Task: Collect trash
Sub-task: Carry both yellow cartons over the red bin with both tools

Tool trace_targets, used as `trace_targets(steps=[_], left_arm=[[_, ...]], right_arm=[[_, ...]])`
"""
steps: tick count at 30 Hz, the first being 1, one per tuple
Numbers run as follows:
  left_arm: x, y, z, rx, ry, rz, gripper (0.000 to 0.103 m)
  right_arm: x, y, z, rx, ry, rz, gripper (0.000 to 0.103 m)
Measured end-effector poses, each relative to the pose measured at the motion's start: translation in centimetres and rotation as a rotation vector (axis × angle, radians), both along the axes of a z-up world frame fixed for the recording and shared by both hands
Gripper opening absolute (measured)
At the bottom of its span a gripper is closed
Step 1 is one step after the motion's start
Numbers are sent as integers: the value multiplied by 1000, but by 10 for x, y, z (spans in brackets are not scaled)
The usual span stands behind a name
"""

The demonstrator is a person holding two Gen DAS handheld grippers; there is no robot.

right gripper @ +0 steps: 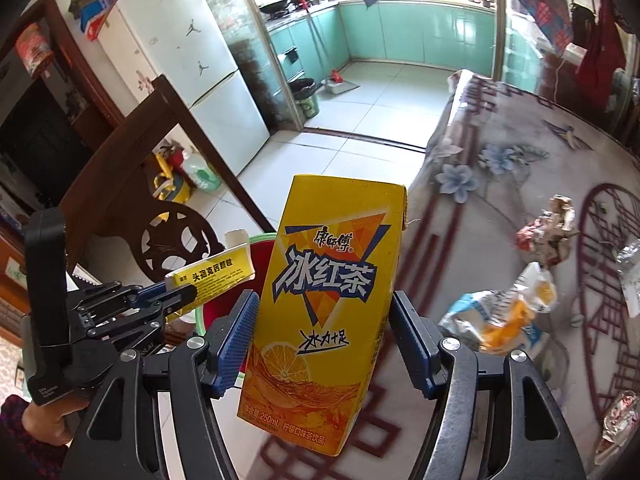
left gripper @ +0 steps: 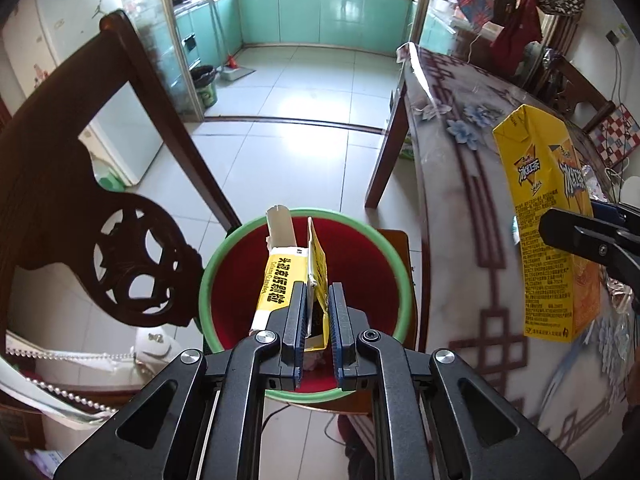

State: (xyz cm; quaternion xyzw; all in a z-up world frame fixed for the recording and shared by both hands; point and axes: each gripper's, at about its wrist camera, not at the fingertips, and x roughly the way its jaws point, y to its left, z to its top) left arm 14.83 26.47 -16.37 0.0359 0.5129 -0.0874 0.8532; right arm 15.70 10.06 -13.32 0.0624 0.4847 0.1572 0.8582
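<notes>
My left gripper point(left gripper: 317, 287) is shut on a flattened yellow-and-white medicine box point(left gripper: 280, 280), held over a red bin with a green rim point(left gripper: 208, 272). The box's open flap points up and away. My right gripper point(right gripper: 325, 297) is shut on a yellow iced-tea carton point(right gripper: 320, 300), held upright in the air over the table edge, to the right of the bin. The right wrist view has the left gripper point(right gripper: 180, 294) with its box point(right gripper: 216, 276) over the bin rim point(right gripper: 262, 238). The left wrist view has the carton point(left gripper: 548, 240) and the right gripper point(left gripper: 576, 240) at far right.
A dark carved wooden chair point(left gripper: 120, 240) stands left of the bin. On the flowered table point(right gripper: 500, 200) lie a crumpled wrapper point(right gripper: 548, 232), a blue-and-orange plastic bag point(right gripper: 504, 316) and clear plastic point(right gripper: 632, 276). A person's hand point(right gripper: 40, 416) holds the left gripper. A tiled kitchen floor lies beyond.
</notes>
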Motion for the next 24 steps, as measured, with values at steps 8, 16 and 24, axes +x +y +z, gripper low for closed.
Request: trace_targets(steps=[8,16,24], left_arm=[[12,20,-15,11,32,39,10],[23,34,-27,-6,63,61,10],[25,32,-31,-4,73,53,10]], right_arm=[[15,28,-17,34,23,37,66],[25,44,-38,34,70,88,66],[28,49,-51,31,97,111,66]])
